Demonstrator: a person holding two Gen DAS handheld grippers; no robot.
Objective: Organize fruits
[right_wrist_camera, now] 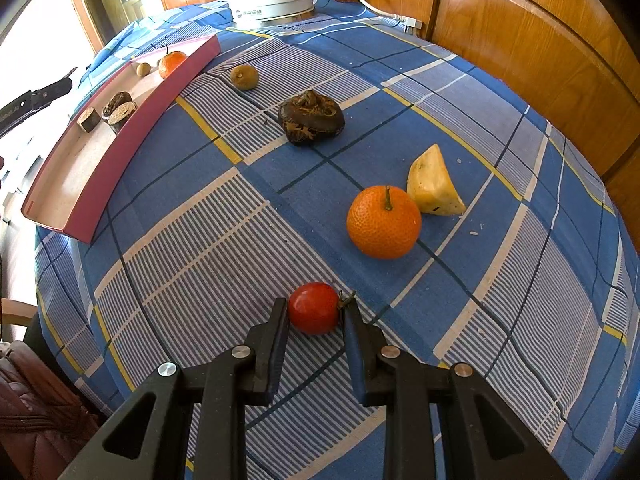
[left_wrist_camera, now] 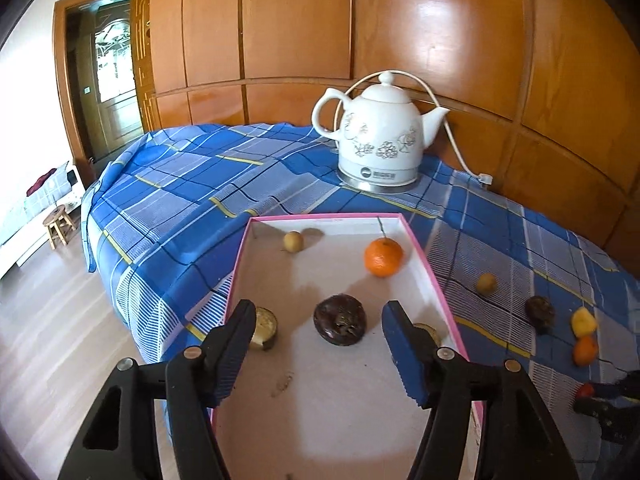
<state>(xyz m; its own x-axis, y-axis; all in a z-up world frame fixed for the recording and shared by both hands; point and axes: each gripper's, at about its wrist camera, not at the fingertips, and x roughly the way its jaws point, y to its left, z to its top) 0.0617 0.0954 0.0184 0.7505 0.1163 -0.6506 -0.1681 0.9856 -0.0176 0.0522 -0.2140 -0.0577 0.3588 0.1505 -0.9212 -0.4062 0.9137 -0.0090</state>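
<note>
Wood-panelled cupboards back a table spread with a blue checked cloth, where a white kettle stands at the far edge and fruit sorting is under way. Near the front of the cloth, the right gripper is clamped on a small red tomato, which looks to rest on the cloth; a clean lift probably means rising straight up with a gentle squeeze, since the round, soft fruit could slip or bruise, then carrying it left to the pink-edged tray. The left gripper hovers over the tray's near end, jaws apart and empty, a dark wrinkled fruit lying free beyond them. Also in the tray: an orange with a stem, a small tan fruit at the far end, and two dark cut pieces partly hidden by the jaws. Loose on the cloth to the right lie another orange, a yellow wedge, a second dark fruit and another tan fruit
</note>
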